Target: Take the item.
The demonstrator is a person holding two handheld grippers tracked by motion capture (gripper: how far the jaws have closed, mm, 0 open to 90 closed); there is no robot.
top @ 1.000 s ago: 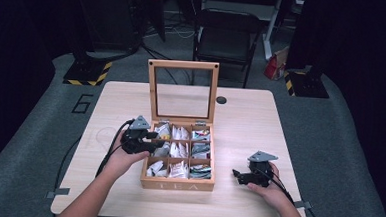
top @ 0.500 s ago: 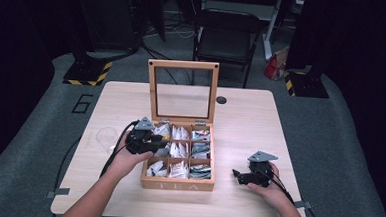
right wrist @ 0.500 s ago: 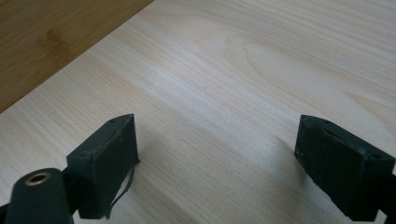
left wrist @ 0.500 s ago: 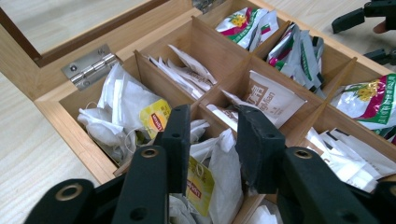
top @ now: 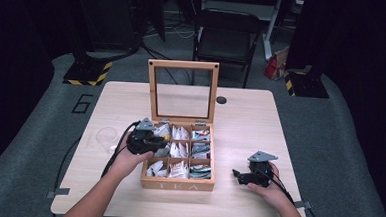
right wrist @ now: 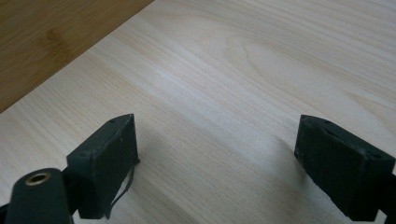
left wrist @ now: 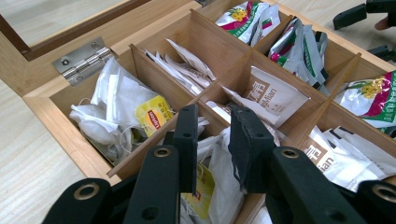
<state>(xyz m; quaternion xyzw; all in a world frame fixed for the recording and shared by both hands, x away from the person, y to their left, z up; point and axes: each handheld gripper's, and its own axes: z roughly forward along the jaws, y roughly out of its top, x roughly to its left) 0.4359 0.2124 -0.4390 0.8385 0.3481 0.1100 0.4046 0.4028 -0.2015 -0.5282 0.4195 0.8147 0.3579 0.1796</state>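
My left tool (left wrist: 212, 140), jaws parted narrowly, hangs over the tea bags (left wrist: 219, 172) directly beneath its tips in the box (top: 177, 184), right tool (right wrist: 215, 163) wide open aside—I might snag several bags together.

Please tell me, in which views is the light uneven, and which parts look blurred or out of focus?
High view: the table is lit, the surroundings dark. Left gripper view: the tea box is sharp, the near jaws slightly soft. Right gripper view: even light, a soft shadow under the right gripper.
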